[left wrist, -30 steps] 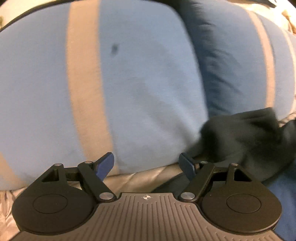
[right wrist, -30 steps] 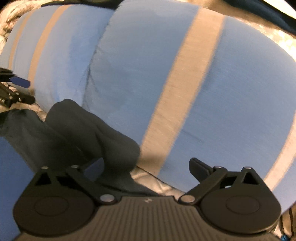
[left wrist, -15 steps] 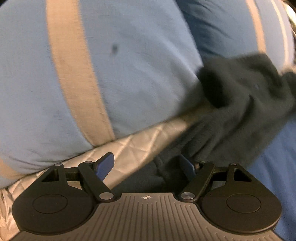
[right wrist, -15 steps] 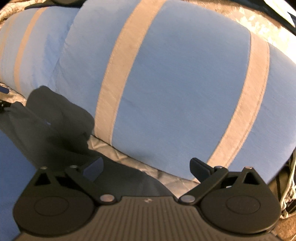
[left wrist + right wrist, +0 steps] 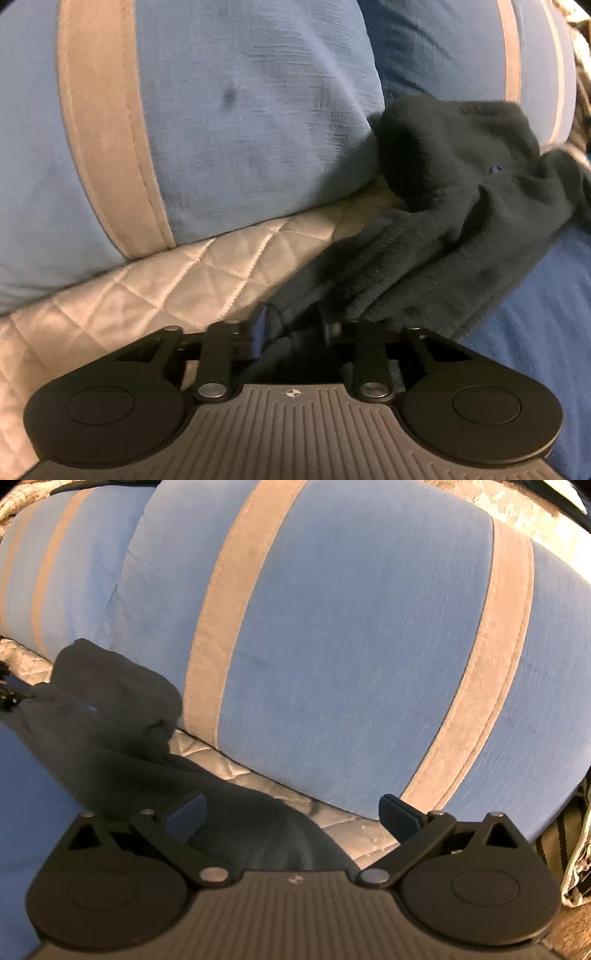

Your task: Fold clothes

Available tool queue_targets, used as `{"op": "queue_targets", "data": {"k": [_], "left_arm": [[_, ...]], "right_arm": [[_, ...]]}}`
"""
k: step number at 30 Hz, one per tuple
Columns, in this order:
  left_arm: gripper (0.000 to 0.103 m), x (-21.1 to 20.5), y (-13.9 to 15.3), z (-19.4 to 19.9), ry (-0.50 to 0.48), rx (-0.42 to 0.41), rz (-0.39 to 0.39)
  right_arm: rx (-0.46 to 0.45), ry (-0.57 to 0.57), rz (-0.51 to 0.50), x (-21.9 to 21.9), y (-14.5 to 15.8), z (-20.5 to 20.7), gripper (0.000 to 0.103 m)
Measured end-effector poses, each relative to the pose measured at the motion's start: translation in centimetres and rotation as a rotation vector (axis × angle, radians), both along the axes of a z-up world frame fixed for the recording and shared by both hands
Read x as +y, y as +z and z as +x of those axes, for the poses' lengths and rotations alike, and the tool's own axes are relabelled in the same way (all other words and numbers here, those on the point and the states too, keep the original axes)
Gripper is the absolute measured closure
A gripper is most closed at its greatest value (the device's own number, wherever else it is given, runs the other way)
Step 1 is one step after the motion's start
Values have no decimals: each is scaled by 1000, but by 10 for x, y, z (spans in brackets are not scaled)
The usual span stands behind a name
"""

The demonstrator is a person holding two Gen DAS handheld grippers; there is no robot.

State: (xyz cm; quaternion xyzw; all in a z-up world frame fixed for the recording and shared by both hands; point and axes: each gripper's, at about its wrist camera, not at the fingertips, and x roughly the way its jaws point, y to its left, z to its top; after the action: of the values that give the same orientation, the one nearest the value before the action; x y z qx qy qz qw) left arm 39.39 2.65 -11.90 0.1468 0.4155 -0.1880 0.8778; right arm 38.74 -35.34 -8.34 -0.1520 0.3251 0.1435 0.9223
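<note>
The left gripper (image 5: pixel 291 328) is closing its jaws on the near edge of a dark fleece garment (image 5: pixel 443 221), whose cloth sits bunched between the pads. The garment lies on a quilted bedcover (image 5: pixel 166 280), against blue pillows (image 5: pixel 240 110) with tan stripes. The right gripper (image 5: pixel 291 812) hangs with jaws wide apart above the garment's other end (image 5: pixel 110 716), holding nothing.

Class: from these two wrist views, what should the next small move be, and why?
Probably bring the open right gripper down onto the dark fleece garment and close. The left gripper is closing with that cloth's edge between its jaws; the right grips nothing.
</note>
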Motion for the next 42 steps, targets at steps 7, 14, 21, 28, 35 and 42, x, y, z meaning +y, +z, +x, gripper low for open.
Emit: {"op": "queue_targets", "data": {"k": [7, 14, 21, 28, 35, 42], "left_arm": [[85, -21, 6, -4, 58, -88, 183], [84, -35, 0, -4, 102, -104, 247], [84, -29, 2, -3, 103, -100, 224], [84, -32, -6, 1, 108, -102, 219], [85, -42, -3, 4, 112, -110, 288], [87, -50, -8, 10, 111, -244, 451]], "right_arm": [[-39, -20, -32, 7, 2, 10, 0], [-6, -1, -105, 23, -23, 24, 0], [42, 80, -251, 27, -70, 6, 0], [44, 81, -164, 21, -44, 20, 1], [88, 65, -158, 31, -59, 40, 20], [86, 39, -124, 45, -55, 37, 88]]}}
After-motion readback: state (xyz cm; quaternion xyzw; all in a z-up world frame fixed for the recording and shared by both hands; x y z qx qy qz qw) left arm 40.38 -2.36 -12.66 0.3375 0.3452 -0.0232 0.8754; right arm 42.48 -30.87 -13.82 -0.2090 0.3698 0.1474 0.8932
